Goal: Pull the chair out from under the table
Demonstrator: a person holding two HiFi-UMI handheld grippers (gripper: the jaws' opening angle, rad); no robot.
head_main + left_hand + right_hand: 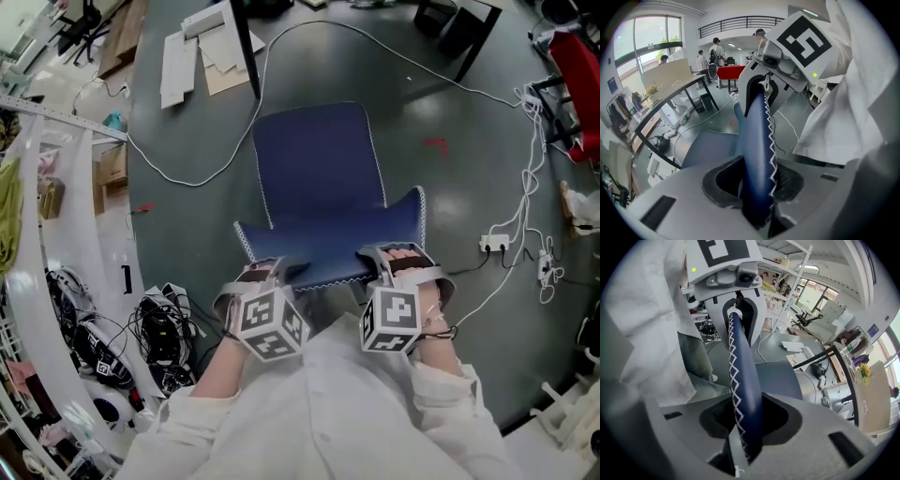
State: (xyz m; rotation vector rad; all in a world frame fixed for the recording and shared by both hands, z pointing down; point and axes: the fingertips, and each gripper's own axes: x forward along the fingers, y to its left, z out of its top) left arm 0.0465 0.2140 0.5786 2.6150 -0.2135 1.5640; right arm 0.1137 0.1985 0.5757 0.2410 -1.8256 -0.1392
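While both hands hang low over the backrest, the left gripper (265, 277) is clenched on the left end of the blue chair's (319, 169) top edge. Its own view shows the padding, with its white zigzag stitching, pinched tight between the jaws. Over to the right, the right gripper (401, 259) bites the same edge at the other end, jaws partly closed with the padding filling the space between them. White sleeves (328, 412) fill the bottom of the head view.

The chair stands on bare grey floor (450, 178), seat pointing away from the person. Its far corner is near a black table leg (246, 47) but apart from it.

Starting on the left, a white rack (37, 281) curves down past a tangle of black cables (159, 328). Pale sheets (202, 52) lie beside the table leg. A white cable (187, 178) loops from the left and passes beyond the seat. On the right, a power strip (495, 244) sits among white cords (534, 169), well clear of the chair, with something red (577, 56) in the corner. Far off in the left gripper view, people (715, 54) stand by a red table (731, 72).
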